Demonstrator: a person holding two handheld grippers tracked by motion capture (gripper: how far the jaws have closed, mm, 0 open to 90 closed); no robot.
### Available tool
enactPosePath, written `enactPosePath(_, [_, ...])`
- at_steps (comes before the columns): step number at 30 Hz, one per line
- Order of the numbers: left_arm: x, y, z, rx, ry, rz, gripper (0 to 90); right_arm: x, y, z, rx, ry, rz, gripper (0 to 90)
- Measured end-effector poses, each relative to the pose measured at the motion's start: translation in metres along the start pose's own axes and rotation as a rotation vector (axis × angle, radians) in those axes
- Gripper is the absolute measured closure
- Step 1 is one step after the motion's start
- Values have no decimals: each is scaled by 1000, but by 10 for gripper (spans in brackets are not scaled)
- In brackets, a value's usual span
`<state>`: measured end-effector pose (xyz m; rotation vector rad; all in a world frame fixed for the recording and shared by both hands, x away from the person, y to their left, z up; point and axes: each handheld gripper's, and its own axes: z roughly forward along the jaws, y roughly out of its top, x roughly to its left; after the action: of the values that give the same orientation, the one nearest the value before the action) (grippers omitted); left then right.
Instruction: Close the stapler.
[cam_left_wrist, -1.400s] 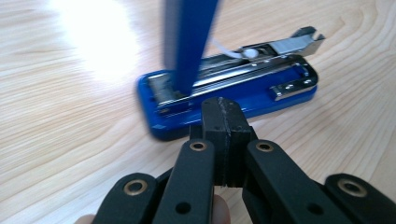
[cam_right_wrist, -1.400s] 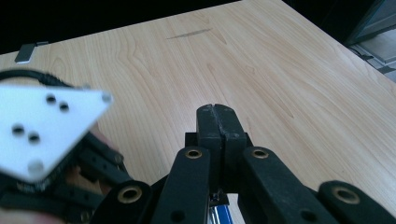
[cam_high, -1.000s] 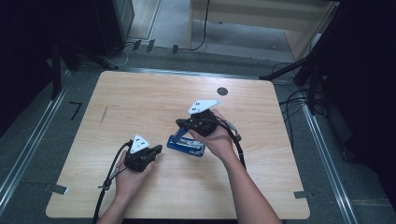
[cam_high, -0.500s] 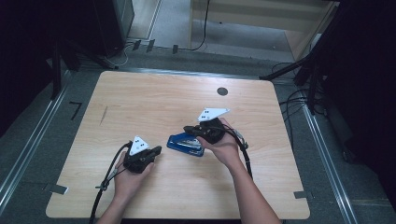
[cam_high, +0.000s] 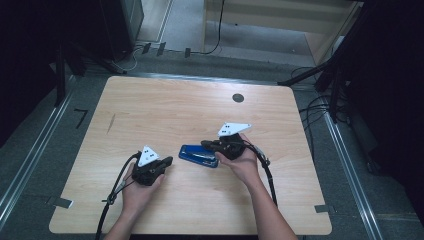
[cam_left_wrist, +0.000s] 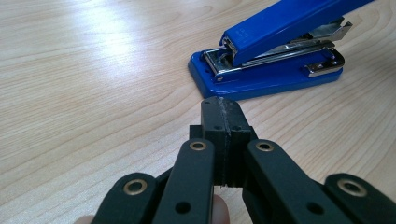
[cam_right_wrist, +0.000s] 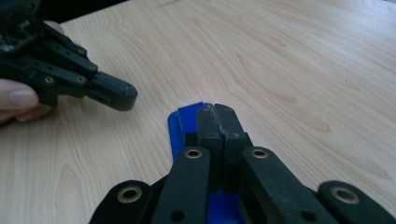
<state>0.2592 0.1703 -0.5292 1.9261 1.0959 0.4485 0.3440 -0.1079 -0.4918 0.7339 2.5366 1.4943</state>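
A: How do the 2 grippers stand?

B: The right gripper (cam_high: 206, 145) has its jaws pressed together, empty, above the blue stapler's (cam_high: 198, 155) right end. The left gripper (cam_high: 169, 161) is likewise closed on nothing.

A: And the stapler?

B: Flat on the wooden table (cam_high: 165, 105), between both grippers, just beside the left one's tip.

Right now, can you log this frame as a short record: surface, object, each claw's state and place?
surface: wooden table
object: blue stapler, lying flat near the table's middle
left claw: shut, empty, pointing at the stapler with a gap between them
right claw: shut, over the stapler's top; contact cannot be told
other: round dark spot near the far edge
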Motion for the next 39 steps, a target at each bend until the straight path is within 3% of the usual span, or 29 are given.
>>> enactPosePath(11, [1,0,-1,3,-8,-6,887,0,-13,-7,-4,-21,6,900])
enactPosePath(16, [5,-1,-2,-12,-18,-49,764,0,-20,-17,-16,-39,14,900])
enactPosePath(20, [6,0,-3,-26,-8,-60,592,2,-25,-22,-16,-52,12,900])
enactPosePath(25, [9,2,-9,-51,-5,-76,477,5,-28,-22,12,-71,-1,900])
enactPosePath(29, [13,3,-14,-67,-1,-81,449,4,-32,-22,-3,-60,18,900])
enactPosePath(36, [20,-3,-20,-53,6,-77,428,3,-37,-21,-15,-59,32,900])
enactPosePath(39, [23,-9,-22,-73,10,-96,434,2,-41,-21,-47,-55,49,900])
